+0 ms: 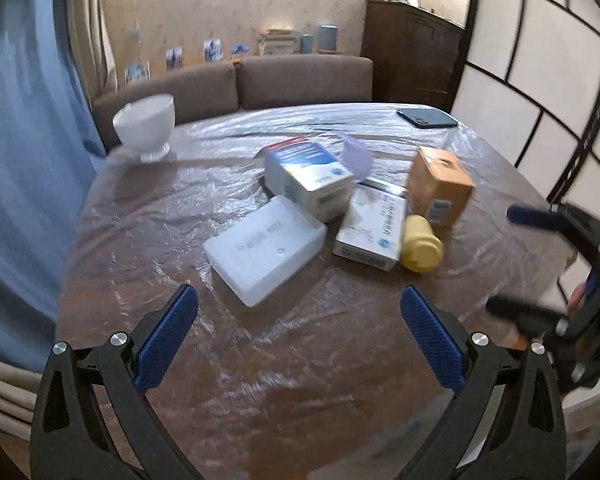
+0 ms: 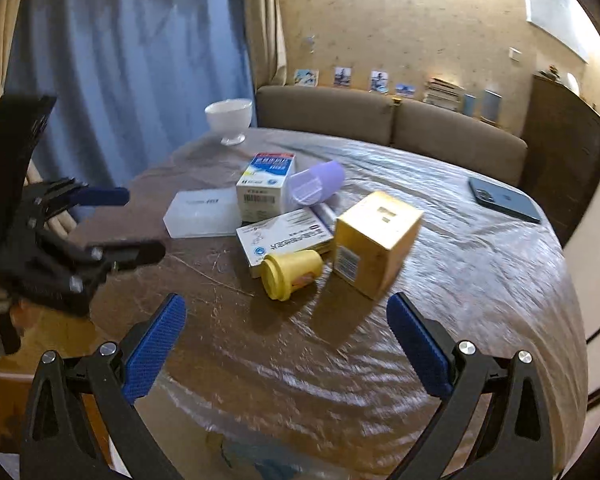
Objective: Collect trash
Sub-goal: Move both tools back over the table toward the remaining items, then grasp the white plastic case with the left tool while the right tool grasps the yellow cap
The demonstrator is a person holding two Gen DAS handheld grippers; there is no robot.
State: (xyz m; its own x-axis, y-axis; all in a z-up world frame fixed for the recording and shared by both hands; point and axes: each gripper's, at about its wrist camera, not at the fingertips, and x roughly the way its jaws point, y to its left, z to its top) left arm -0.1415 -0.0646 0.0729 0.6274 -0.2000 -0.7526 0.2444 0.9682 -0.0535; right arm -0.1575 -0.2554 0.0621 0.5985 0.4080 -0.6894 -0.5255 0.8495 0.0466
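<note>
The trash is lying in a loose heap on the table (image 1: 172,208), ahead of both my pairs of fingers and touched by neither. Nearest my left fingers (image 1: 168,336) a flat, frosted white plastic case (image 1: 264,248) is lying level. Beyond it, a white and blue carton (image 1: 312,176) is resting partly on the case's far corner, with a pale purple cup (image 1: 356,158) on its side just behind it. To the right of the case, a flat white box with dark lettering (image 1: 370,228) is lying beside a small yellow bottle (image 1: 420,248) tipped onto its side, its cap end facing my right fingers (image 2: 416,348). Past the bottle a tan cardboard box (image 1: 440,184) is standing tilted, a barcode label on its near face.

My left gripper (image 1: 298,338) is hovering spread wide with nothing between its blue pads. My right gripper (image 2: 286,346) is likewise gaping wide and empty, just short of the bottle.

Far off to the left of the heap a white footed bowl (image 1: 148,124) is standing upright, and far right a dark phone (image 1: 428,118) is lying flat. Clear plastic sheeting is covering the whole tabletop.
</note>
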